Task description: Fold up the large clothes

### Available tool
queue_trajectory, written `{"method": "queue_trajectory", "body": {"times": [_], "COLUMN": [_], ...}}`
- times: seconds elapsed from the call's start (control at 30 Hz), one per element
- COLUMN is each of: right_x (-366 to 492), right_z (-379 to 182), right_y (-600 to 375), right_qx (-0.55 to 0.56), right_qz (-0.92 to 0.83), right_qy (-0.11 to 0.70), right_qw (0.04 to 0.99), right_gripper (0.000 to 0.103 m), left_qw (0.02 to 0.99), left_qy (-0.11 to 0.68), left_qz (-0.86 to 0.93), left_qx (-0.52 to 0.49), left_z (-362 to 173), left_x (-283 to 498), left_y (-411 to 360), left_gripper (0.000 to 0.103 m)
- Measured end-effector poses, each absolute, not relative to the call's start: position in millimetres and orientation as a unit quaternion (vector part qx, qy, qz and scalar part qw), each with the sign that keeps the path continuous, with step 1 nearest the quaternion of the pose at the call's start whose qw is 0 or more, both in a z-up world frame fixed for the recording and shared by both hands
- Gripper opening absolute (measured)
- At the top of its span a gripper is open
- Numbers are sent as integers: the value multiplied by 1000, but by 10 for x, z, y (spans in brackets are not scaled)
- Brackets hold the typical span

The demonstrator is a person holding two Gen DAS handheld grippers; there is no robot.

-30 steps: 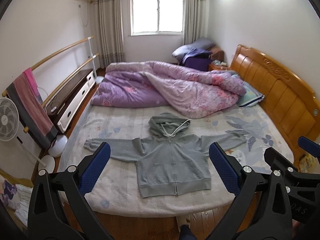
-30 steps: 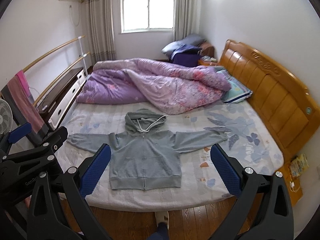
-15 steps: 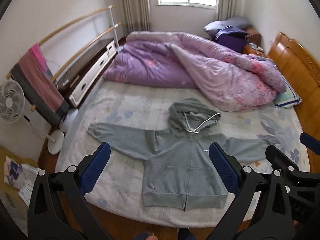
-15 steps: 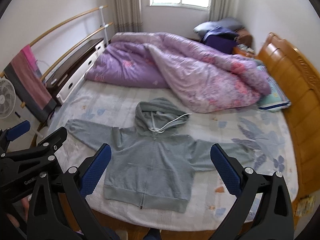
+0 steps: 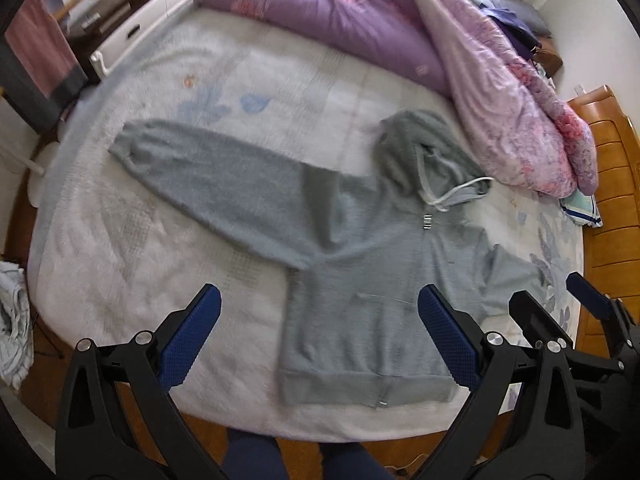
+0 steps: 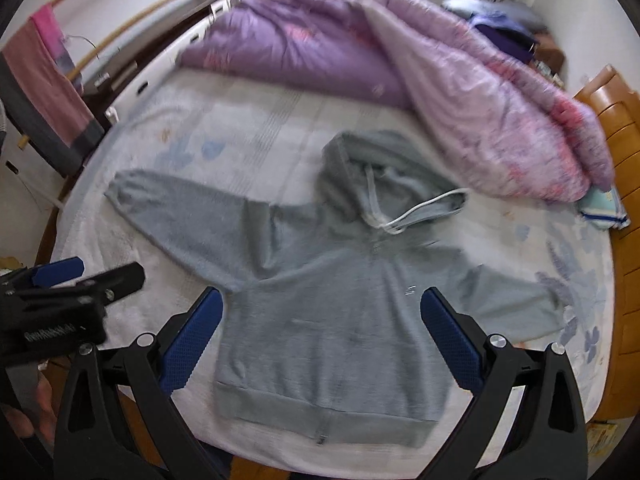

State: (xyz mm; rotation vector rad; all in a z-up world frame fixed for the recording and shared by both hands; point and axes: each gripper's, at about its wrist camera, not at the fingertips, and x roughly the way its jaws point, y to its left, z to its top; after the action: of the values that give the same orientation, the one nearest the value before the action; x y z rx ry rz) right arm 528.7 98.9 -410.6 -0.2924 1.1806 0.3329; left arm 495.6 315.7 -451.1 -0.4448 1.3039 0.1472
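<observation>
A grey zip hoodie [image 5: 360, 280] lies flat and face up on the bed, sleeves spread to both sides, hood toward the quilt, hem at the near edge. It also shows in the right wrist view [image 6: 332, 312]. My left gripper [image 5: 320, 332] is open and empty, hovering above the hoodie's left side and hem. My right gripper [image 6: 322, 334] is open and empty above the hoodie's body. The right gripper also shows at the right of the left wrist view [image 5: 560, 320].
A bunched purple quilt [image 6: 400, 48] fills the far half of the bed. The pale floral sheet [image 5: 140, 240] surrounds the hoodie. A wooden headboard [image 6: 616, 128] stands at the right. A rack with a pink towel [image 6: 52, 88] stands at the left.
Both grippers have moved forward and down toward the bed. The hoodie now fills much more of each view. Both stay open.
</observation>
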Motion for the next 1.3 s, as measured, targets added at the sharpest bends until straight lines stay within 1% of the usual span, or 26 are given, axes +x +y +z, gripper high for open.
{"method": "queue_trajectory", "body": {"times": [0.07, 0.13, 0.17, 0.2, 0.27, 0.3, 0.33, 0.4, 0.43, 0.47, 0.5, 0.53, 0.57, 0.6, 0.67, 0.73, 0.8, 0.83, 0.87, 0.9, 0.93, 0.97, 1.07, 1.13, 1.2, 1.3], "right_x": [5379, 5479, 5505, 5561, 5678, 5731, 5769, 5824, 5838, 5863, 5882, 5897, 5908, 5916, 5908, 5905, 5902, 5906, 5905, 5910, 5917, 5926, 5953, 5971, 5988, 5988], "right_z": [-4393, -4663, -4762, -4889, -5125, -5243, -5357, -5570, -5656, -5775, -5877, -5982, -6053, -6128, -6248, -6324, -6393, -6421, -6440, -6480, -6537, -6582, -6718, -6750, -6816, -7139], "right_y": [1228, 1437, 1488, 1545, 1621, 1644, 1675, 1733, 1755, 1759, 1757, 1749, 1738, 1712, 1683, 1660, 1642, 1634, 1618, 1600, 1577, 1549, 1475, 1446, 1466, 1495], "right_qx": [-135, -138, -136, -129, -104, -92, -90, -89, -87, -79, -73, -65, -56, -42, -27, -14, 1, 11, 19, 27, 37, 47, 76, 102, 111, 104], "right_qz": [155, 156, 156, 157, 159, 158, 159, 163, 165, 173, 177, 179, 180, 182, 184, 191, 203, 209, 214, 215, 212, 211, 208, 213, 218, 206], "right_qy": [559, 568, 573, 582, 608, 617, 623, 633, 637, 641, 647, 654, 658, 663, 669, 673, 676, 677, 676, 676, 680, 682, 690, 690, 697, 729], "right_qw": [803, 796, 793, 787, 771, 765, 761, 751, 748, 743, 738, 732, 729, 725, 719, 714, 709, 706, 705, 704, 701, 698, 689, 684, 675, 644], "right_gripper": [95, 83, 72, 65, 56, 54, 52, 43, 36, 29, 24, 20, 16, 16, 16, 16, 16, 16, 16, 15, 14, 11, 3, 2, 2, 0], "left_qw": [759, 753, 751, 749, 740, 732, 726, 713, 707, 701, 700, 691, 686, 684, 682, 686, 694, 695, 697, 699, 702, 707, 730, 751, 781, 810], "left_qy": [608, 607, 604, 602, 598, 594, 592, 588, 590, 590, 589, 590, 589, 585, 587, 577, 566, 566, 568, 567, 564, 561, 543, 512, 486, 456], "left_qz": [69, 89, 103, 114, 148, 164, 175, 209, 219, 225, 226, 229, 228, 229, 237, 245, 254, 259, 265, 266, 263, 257, 258, 256, 252, 238], "left_qx": [-222, -238, -247, -251, -270, -291, -303, -319, -324, -331, -336, -350, -361, -370, -366, -370, -365, -360, -349, -346, -347, -344, -325, -330, -301, -281], "left_z": [-4738, -5000, -5149, -5256, -5546, -5749, -5867, -6180, -6288, -6412, -6492, -6633, -6726, -6812, -6930, -7001, -7000, -7005, -7000, -6984, -6961, -6921, -6635, -6330, -5915, -5460], "left_x": [4988, 5035, 5056, 5079, 5118, 5140, 5151, 5208, 5231, 5266, 5292, 5331, 5357, 5377, 5414, 5456, 5497, 5516, 5527, 5527, 5522, 5514, 5429, 5308, 5178, 5116], "left_y": [3500, 3949, 4211, 4384, 4867, 5154, 5304, 5679, 5788, 5912, 5993, 6115, 6198, 6274, 6381, 6487, 6559, 6577, 6596, 6604, 6597, 6585, 6544, 6496, 6384, 6097], "left_gripper": [98, 98, 98, 98, 98, 98, 97, 97, 95, 83, 76, 70, 68, 67, 60, 60, 57, 48, 37, 32, 21, 14, 12, 12, 12, 12]}}
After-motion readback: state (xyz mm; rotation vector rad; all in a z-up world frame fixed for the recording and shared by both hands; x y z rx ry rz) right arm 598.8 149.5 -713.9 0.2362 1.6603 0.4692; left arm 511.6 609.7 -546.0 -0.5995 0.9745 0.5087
